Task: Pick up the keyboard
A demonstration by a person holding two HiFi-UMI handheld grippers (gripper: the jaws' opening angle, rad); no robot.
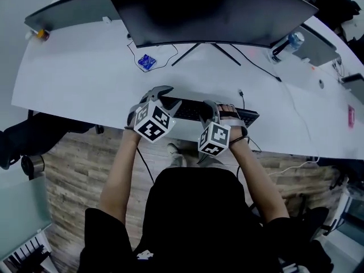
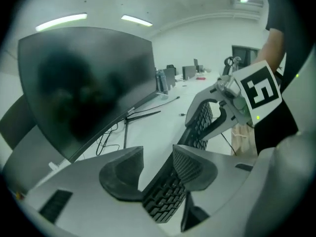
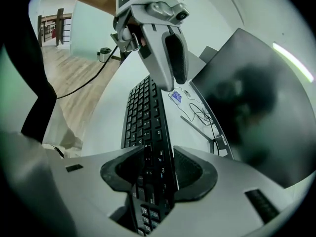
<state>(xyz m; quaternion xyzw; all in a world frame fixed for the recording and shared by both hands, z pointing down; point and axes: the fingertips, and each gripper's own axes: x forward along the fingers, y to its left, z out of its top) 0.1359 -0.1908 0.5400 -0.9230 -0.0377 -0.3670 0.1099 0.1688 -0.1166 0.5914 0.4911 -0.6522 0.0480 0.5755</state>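
Black keyboard (image 1: 190, 111), long axis left-right, along near edge of desk (image 1: 85, 84)

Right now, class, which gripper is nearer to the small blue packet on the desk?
Left. The left gripper is at the left end of the keyboard, just below the blue packet in the head view; the right gripper is farther right along the keyboard.

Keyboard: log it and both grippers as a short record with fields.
keyboard: black, at the near edge of the white desk, in front of the monitor
left gripper: open; keyboard's left end between its jaws, gap at one pad
right gripper: shut on the keyboard's right end
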